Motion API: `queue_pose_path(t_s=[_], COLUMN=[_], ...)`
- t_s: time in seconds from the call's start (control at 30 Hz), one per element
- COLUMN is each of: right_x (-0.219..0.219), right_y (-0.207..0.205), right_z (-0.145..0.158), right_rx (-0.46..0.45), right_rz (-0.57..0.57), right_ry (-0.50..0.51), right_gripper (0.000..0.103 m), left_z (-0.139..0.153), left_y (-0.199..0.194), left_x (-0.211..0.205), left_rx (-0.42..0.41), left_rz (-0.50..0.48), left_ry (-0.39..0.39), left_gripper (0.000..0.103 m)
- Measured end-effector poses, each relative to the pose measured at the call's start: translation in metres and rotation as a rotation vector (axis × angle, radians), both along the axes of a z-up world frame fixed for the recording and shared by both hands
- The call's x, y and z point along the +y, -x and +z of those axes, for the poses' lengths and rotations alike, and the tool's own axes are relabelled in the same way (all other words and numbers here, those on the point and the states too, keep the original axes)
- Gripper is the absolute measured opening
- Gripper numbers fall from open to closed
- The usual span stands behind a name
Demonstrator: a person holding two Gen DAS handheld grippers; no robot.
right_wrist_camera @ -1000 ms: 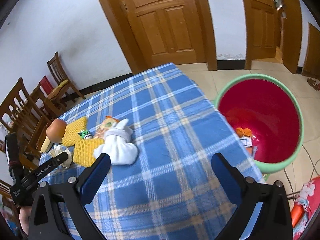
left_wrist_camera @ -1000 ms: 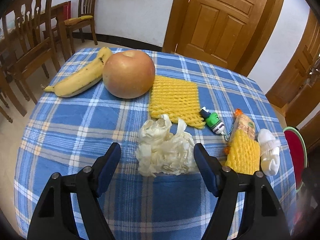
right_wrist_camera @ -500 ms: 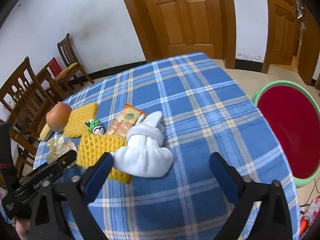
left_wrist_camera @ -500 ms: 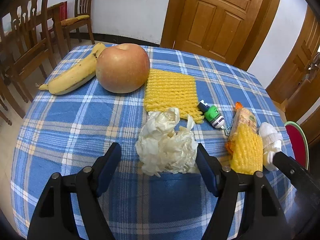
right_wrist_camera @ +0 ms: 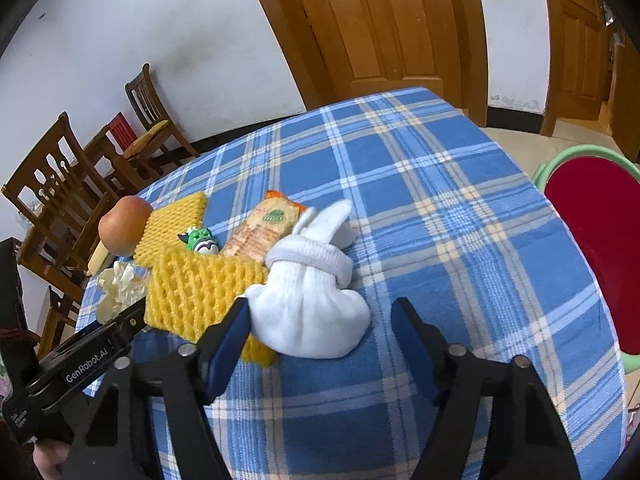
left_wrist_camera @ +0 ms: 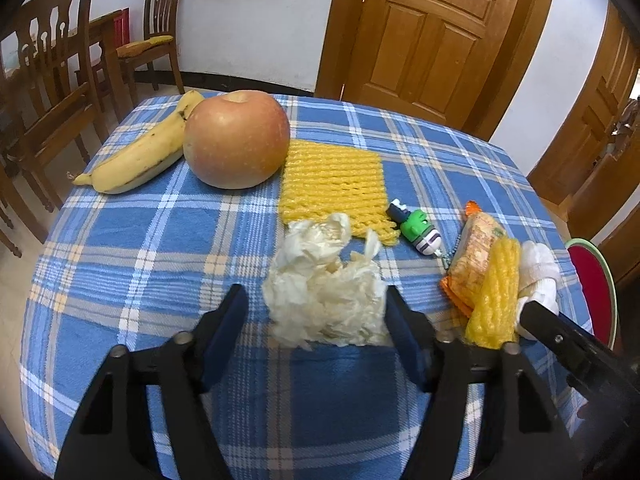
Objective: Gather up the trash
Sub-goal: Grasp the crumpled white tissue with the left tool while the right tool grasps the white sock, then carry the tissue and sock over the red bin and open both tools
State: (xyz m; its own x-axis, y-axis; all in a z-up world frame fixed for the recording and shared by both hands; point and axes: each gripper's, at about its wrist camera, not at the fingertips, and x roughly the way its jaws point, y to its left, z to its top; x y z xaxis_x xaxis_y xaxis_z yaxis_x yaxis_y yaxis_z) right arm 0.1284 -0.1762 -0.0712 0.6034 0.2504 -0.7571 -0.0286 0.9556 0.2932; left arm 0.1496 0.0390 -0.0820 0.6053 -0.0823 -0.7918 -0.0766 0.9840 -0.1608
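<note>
- The left gripper (left_wrist_camera: 314, 320) stands wide open, its jaws flanking the crumpled white wrapper (left_wrist_camera: 326, 286) near the surface's (left_wrist_camera: 120, 260) front edge, gripping nothing.
- The right gripper (right_wrist_camera: 320, 322) gapes open around the white sock bundle (right_wrist_camera: 310, 312).
- The red bin (right_wrist_camera: 592, 256) sits off the right edge.

A household dining room — a table (left_wrist_camera: 120, 264) under a blue plaid cloth, carved wooden chairs (left_wrist_camera: 52, 80) along its left edge, panelled wooden doors (left_wrist_camera: 432, 36) in white walls, tiled floor — with an apple (left_wrist_camera: 237, 145) and a banana (left_wrist_camera: 140, 156) near its far-left corner.
</note>
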Motion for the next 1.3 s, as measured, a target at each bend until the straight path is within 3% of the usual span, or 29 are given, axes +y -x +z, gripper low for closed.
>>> queue_pose_path(t_s=[0.1, 0.2, 0.43, 0.87, 1.3], right_x=[0.003, 0.007, 0.005, -0.013, -0.055], right_y=[0.002, 0.006, 0.016, 0.045, 0.075], right_z=[0.000, 0.003, 0.010, 0.031, 0.051], right_rx=[-0.005, -0.017, -0.015, -0.077, -0.115], right_rz=[0.020, 0.039, 0.044, 0.016, -0.071], right_ry=[-0.006, 0.012, 0.015, -0.031, -0.077], right_gripper=[0.055, 0.046, 0.033, 0.030, 0.030], left_z=[0.002, 0.006, 0.013, 0.040, 0.070], left_y=[0.001, 0.005, 0.012, 0.037, 0.050], left_x=[-0.002, -0.003, -0.003, -0.005, -0.038], left_rx=[-0.006, -0.022, -0.033, -0.087, -0.123], left_rz=[-0.015, -0.018, -0.022, -0.050, -0.147], left_ry=[0.016, 0.014, 0.033, 0.080, 0.110], left_gripper=[0.048, 0.040, 0.031, 0.030, 0.030])
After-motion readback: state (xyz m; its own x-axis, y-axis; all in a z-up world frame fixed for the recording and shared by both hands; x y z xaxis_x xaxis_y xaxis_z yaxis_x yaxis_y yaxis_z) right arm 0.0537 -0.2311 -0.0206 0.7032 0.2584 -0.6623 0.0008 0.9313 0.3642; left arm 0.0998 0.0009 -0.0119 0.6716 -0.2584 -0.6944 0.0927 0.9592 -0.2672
